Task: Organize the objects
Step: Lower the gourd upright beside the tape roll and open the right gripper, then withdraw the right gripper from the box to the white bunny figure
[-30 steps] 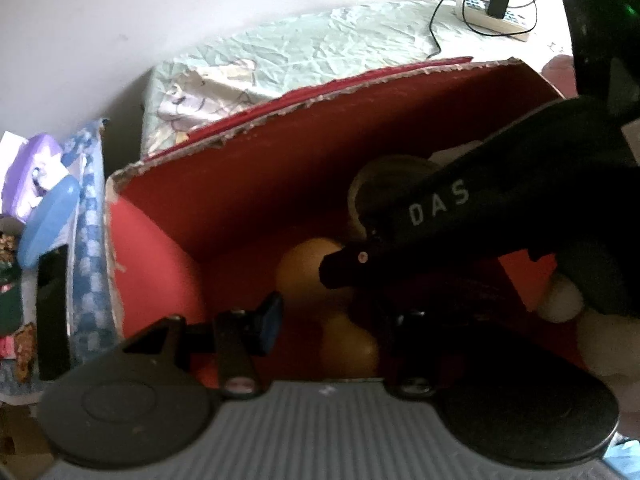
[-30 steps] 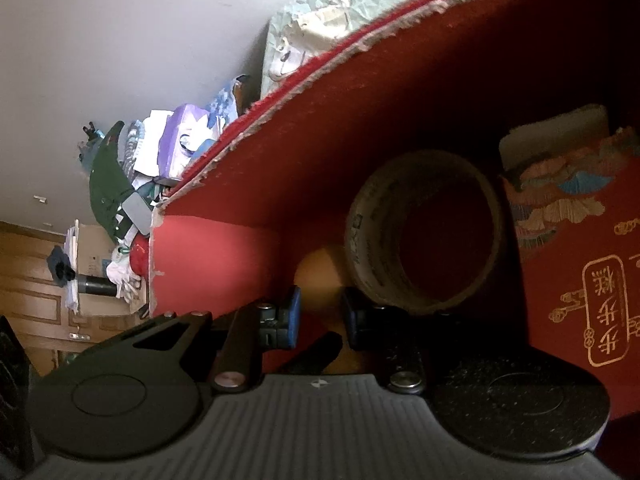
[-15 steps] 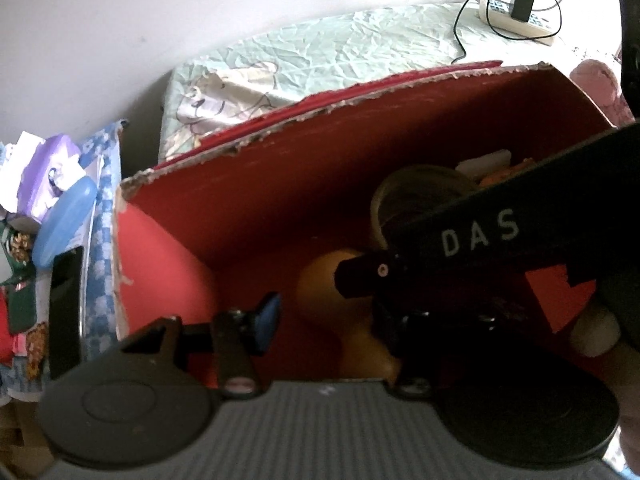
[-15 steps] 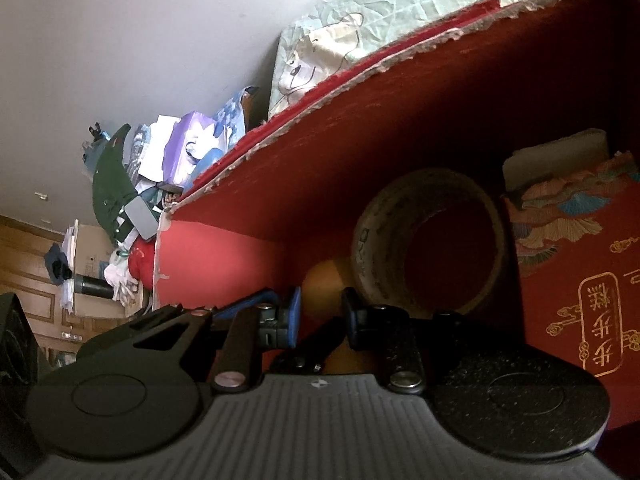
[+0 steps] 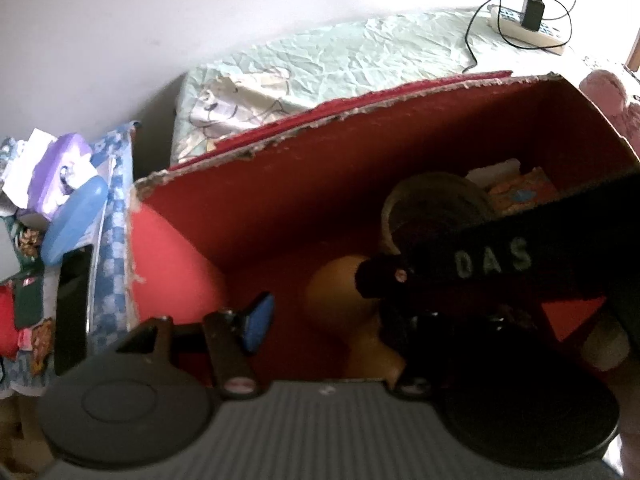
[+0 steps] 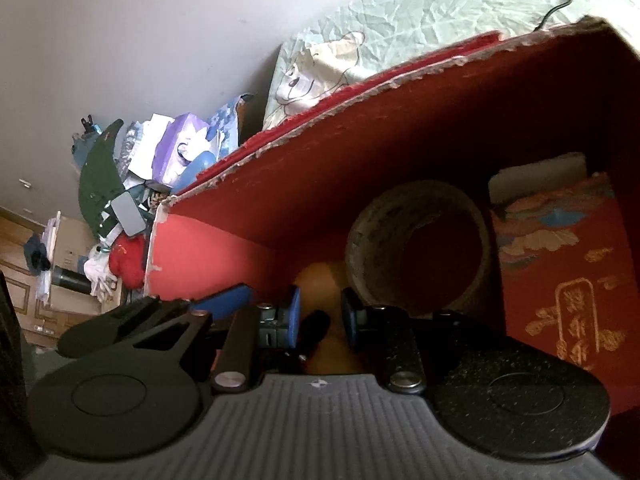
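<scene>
A red cardboard box (image 5: 400, 176) holds a yellow gourd-shaped object (image 5: 340, 300), a roll of brown tape (image 5: 432, 204) and a red packet with gold characters (image 6: 568, 280). My left gripper (image 5: 332, 320) is open over the box; only its left blue pad shows, and the right gripper's black body with "DAS" on it (image 5: 496, 260) crosses in front of its right side. My right gripper (image 6: 318, 314) hangs over the yellow object (image 6: 320, 280) with a gap between its blue pads. The tape roll (image 6: 416, 248) lies just right of it.
The box sits on a pale green sheet (image 5: 340, 56) with a cartoon bear print. A power strip with a charger and cable (image 5: 532, 16) lies at the far right. A cluttered pile with a purple tissue pack (image 5: 60, 168) and blue case stands left of the box.
Both grippers have pulled back and up from the box, so more of its rim and the sheet shows. The right gripper's pads have spread a little wider.
</scene>
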A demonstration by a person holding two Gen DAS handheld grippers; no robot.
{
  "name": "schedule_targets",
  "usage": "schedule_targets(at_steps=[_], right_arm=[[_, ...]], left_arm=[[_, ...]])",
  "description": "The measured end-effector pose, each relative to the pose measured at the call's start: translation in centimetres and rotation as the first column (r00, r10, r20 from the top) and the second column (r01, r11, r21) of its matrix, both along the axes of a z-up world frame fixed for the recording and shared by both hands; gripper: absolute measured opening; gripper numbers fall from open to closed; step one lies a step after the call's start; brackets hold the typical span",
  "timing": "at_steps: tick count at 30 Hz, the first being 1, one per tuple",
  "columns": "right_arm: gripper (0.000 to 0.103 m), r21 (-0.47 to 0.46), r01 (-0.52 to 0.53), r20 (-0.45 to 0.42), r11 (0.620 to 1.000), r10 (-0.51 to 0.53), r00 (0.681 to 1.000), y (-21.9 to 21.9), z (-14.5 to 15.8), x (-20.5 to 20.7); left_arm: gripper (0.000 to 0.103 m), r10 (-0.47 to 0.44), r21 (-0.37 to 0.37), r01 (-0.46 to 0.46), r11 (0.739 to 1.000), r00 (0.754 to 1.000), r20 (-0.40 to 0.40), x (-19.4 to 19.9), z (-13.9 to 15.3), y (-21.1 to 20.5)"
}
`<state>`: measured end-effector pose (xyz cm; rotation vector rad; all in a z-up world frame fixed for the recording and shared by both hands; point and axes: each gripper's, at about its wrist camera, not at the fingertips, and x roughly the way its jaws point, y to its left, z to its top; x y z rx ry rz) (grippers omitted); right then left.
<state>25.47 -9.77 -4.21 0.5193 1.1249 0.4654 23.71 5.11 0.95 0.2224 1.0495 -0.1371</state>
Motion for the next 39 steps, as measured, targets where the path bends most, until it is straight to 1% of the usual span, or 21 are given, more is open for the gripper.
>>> schedule_targets(at_steps=[5, 7, 9, 13, 20, 25, 27, 32, 36, 39], right_arm=[[0.026, -0.015, 0.028, 0.025, 0.999, -0.028, 0.999, -0.9, 0.5, -1.4], [0.026, -0.001, 0.032, 0.027, 0.999, -0.032, 0.999, -1.3, 0.7, -2.0], [0.026, 0.015, 0.041, 0.034, 0.999, -0.042, 0.999, -1.6, 1.0, -2.6], [0.026, 0.011, 0.046, 0.085, 0.999, -0.047, 0.995, -1.9, 2.1, -4.0], [0.027, 0.008, 0.01, 0.173, 1.0, -0.011, 0.985, -1.7, 3.9, -6.5], [0.027, -0.004, -0.034, 0.225, 0.999, 0.034, 0.974, -1.7, 5.0, -8.5], [0.027, -0.007, -0.044, 0.245, 0.999, 0.044, 0.969, -1.9, 5.3, -9.2], [0.027, 0.001, -0.066, 0.26, 0.998, 0.063, 0.963, -3.0, 5.8, -10.7], [0.027, 0.02, -0.086, 0.272, 0.996, 0.078, 0.959, -3.8, 6.0, -11.8], [0.027, 0.032, -0.099, 0.285, 0.995, 0.086, 0.955, -4.4, 6.1, -12.6]], left_arm=[[0.064, -0.004, 0.014, 0.004, 1.0, 1.0, 0.004, -0.8, 0.6, -0.2], [0.065, -0.001, 0.034, 0.001, 0.999, 1.0, 0.022, -1.4, 0.9, -0.4], [0.066, 0.005, 0.038, -0.006, 0.999, 0.999, 0.033, -2.0, 1.2, -0.5], [0.066, 0.023, 0.036, -0.024, 0.999, 0.999, 0.046, -2.9, 1.9, -0.3], [0.067, 0.08, 0.032, -0.083, 0.996, 0.994, 0.079, -4.9, 3.6, 0.1], [0.072, 0.123, 0.043, -0.128, 0.991, 0.987, 0.103, -6.6, 4.7, 0.1], [0.072, 0.138, 0.048, -0.144, 0.988, 0.984, 0.111, -7.3, 5.0, 0.0], [0.073, 0.169, 0.051, -0.176, 0.983, 0.977, 0.129, -9.2, 5.9, -0.7], [0.076, 0.191, 0.06, -0.201, 0.978, 0.972, 0.138, -10.5, 6.3, -1.3], [0.078, 0.219, 0.052, -0.228, 0.972, 0.965, 0.141, -11.5, 6.5, -1.4]])
